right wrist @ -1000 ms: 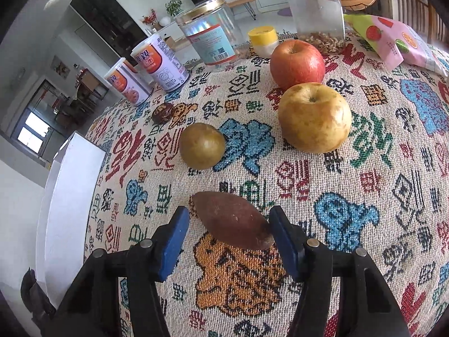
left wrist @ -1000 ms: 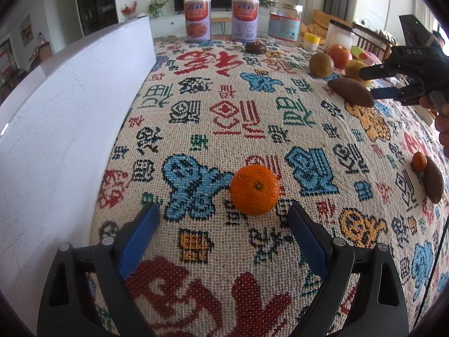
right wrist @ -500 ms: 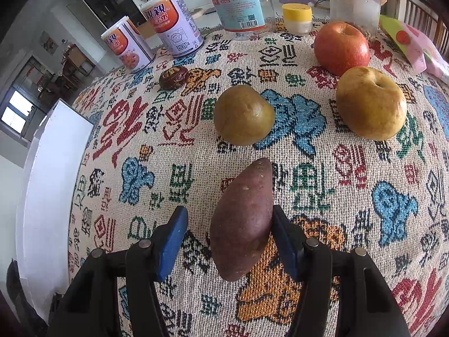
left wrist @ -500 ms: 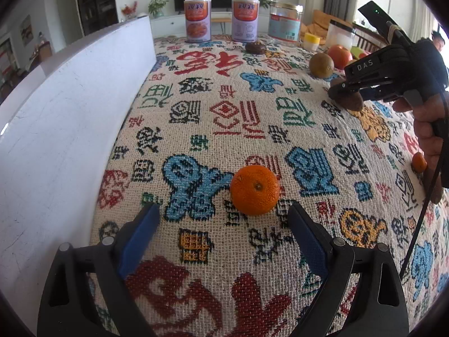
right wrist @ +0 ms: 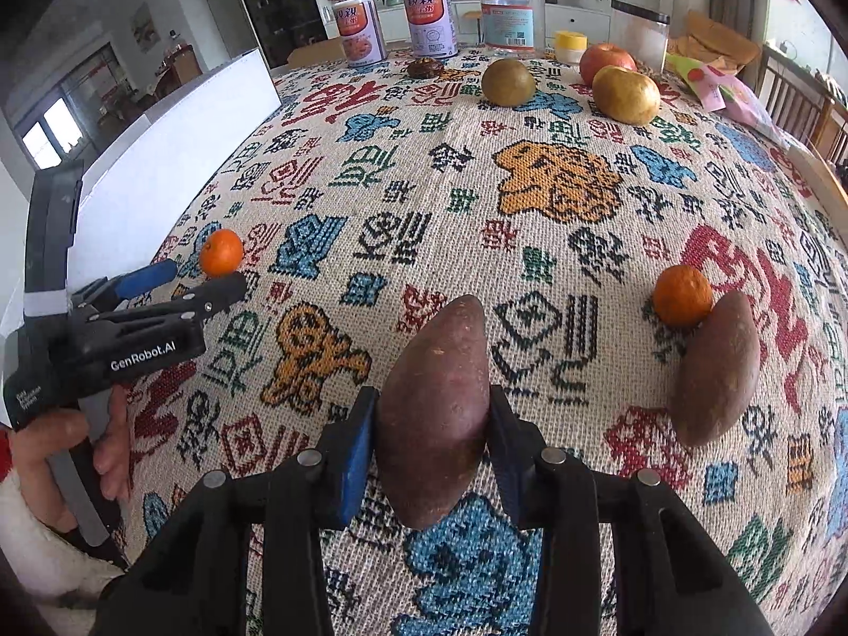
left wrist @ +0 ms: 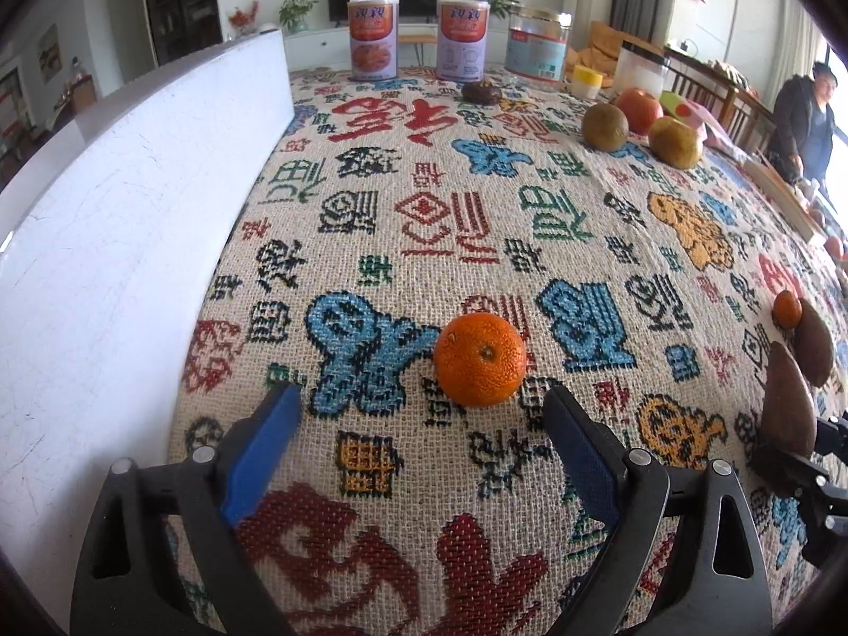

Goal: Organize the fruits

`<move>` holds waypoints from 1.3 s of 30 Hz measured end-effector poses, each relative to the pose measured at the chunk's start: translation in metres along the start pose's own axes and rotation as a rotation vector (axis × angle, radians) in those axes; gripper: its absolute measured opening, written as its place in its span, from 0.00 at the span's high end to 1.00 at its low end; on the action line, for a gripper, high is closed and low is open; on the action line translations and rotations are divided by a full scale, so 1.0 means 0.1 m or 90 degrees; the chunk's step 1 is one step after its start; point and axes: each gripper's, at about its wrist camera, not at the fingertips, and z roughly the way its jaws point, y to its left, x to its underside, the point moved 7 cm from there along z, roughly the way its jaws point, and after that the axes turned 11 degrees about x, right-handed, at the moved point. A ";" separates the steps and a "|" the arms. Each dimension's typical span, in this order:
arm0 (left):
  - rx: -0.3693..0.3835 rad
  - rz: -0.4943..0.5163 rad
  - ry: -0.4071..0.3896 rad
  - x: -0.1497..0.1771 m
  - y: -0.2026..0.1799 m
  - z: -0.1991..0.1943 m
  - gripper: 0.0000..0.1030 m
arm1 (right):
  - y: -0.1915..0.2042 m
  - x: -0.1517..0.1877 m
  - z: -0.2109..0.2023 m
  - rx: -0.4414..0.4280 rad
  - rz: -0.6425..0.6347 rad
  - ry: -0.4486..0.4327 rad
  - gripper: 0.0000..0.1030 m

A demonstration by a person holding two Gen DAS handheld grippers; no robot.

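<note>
An orange [left wrist: 479, 358] lies on the patterned tablecloth [left wrist: 424, 212], just ahead of my left gripper [left wrist: 421, 397], which is open and not touching it. My right gripper [right wrist: 433, 413] is shut on a purple-brown sweet potato [right wrist: 440, 350], whose tip points away from me, a little above the cloth. To its right lie a second sweet potato [right wrist: 713, 371] and a small orange [right wrist: 682, 296], touching each other. In the left wrist view the held sweet potato [left wrist: 784, 403] shows at the right edge. In the right wrist view the left gripper [right wrist: 209, 280] sits by its orange [right wrist: 221, 258].
At the far end stand a green-brown pear [right wrist: 508, 82], a yellow pear [right wrist: 625, 95], a red apple [right wrist: 607, 61], two cans [right wrist: 429, 21], a glass jar [right wrist: 511, 18] and a snack bag [right wrist: 715, 85]. A white board [left wrist: 132, 212] borders the left. A person [left wrist: 805, 116] stands far right.
My right gripper closed on the sweet potato and carried it from beside the pears to the near right, next to the other sweet potato. The left gripper and orange stayed put.
</note>
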 end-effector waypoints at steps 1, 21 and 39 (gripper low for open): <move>0.017 -0.003 0.002 0.01 0.00 -0.02 0.09 | -0.01 0.04 -0.04 0.008 0.008 -0.021 0.57; -0.001 0.037 0.014 0.29 0.02 -0.21 0.06 | 0.01 0.25 -0.13 0.086 0.010 -0.074 0.25; 0.042 0.033 0.011 0.05 -0.15 -0.24 0.09 | 0.05 0.29 -0.04 0.070 0.002 -0.046 0.03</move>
